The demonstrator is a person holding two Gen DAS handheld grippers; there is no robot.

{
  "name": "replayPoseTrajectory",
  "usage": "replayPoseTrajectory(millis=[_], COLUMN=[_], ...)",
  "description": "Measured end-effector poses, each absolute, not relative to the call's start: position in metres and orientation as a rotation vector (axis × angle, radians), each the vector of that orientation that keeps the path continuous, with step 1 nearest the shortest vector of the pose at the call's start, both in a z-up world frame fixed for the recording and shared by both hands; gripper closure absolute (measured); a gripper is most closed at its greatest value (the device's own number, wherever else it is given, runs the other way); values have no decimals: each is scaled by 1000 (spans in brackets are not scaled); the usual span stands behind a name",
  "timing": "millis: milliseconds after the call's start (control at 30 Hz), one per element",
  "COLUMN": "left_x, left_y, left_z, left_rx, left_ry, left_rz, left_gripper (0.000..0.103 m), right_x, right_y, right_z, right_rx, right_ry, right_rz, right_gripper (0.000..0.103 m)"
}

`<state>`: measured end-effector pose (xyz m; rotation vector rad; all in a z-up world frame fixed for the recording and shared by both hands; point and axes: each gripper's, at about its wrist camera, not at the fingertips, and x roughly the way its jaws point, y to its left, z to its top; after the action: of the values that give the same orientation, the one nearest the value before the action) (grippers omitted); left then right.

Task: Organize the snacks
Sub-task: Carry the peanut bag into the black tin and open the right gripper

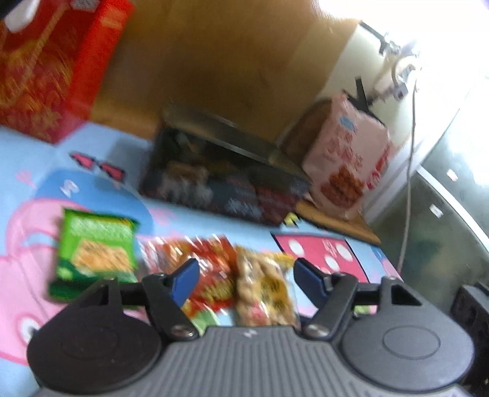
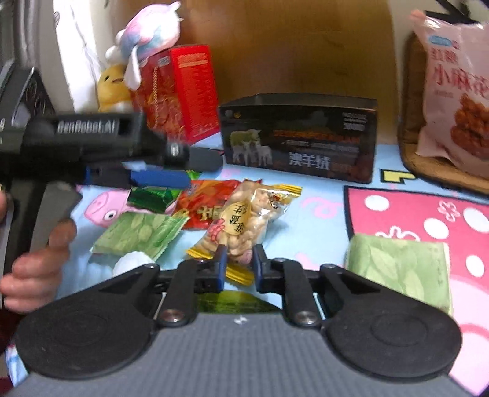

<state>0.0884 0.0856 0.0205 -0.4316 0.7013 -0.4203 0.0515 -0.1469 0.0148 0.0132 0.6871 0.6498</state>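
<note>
A black box (image 2: 298, 137) sits on the cartoon cloth (image 2: 321, 210), plush toys (image 2: 146, 36) atop the red box (image 2: 180, 91).

- You are working over a light-blue cartoon cloth (image 2: 321, 210) printed with pink pigs and a red, white-dotted patch (image 2: 428, 210).
- Behind it stands a brown wooden panel (image 2: 290, 45), filling the back of both your views.
- To the right in your left-wrist view a cream wall (image 1: 351, 70) meets glaring window light (image 1: 428, 27), washed out to white.
- A thin white cable (image 1: 409, 171) hangs down that wall.
- A wooden board (image 1: 339, 220) lies at the cloth's far right edge.
</note>
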Motion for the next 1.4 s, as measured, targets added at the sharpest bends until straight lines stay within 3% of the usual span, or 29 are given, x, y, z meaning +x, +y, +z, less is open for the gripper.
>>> replayPoseTrajectory(millis=[333, 700, 1000, 1400], left_x=[95, 137, 202, 125], left_y=[59, 69, 85, 153], left_z=[20, 82, 86, 69], left_rx=[-408, -380, -363, -454], left_ry=[758, 581, 587, 577], left_rz=[-521, -493, -333, -260], left_gripper=[45, 45, 41, 39], right_x=[51, 98, 179, 119], right_y=[-162, -145, -113, -156], right_z=[30, 80, 75, 49], right_rx=[144, 92, 117, 178], right_ry=[627, 447, 504, 578], right_rz=[661, 671, 638, 662], right_gripper=[88, 88, 82, 73])
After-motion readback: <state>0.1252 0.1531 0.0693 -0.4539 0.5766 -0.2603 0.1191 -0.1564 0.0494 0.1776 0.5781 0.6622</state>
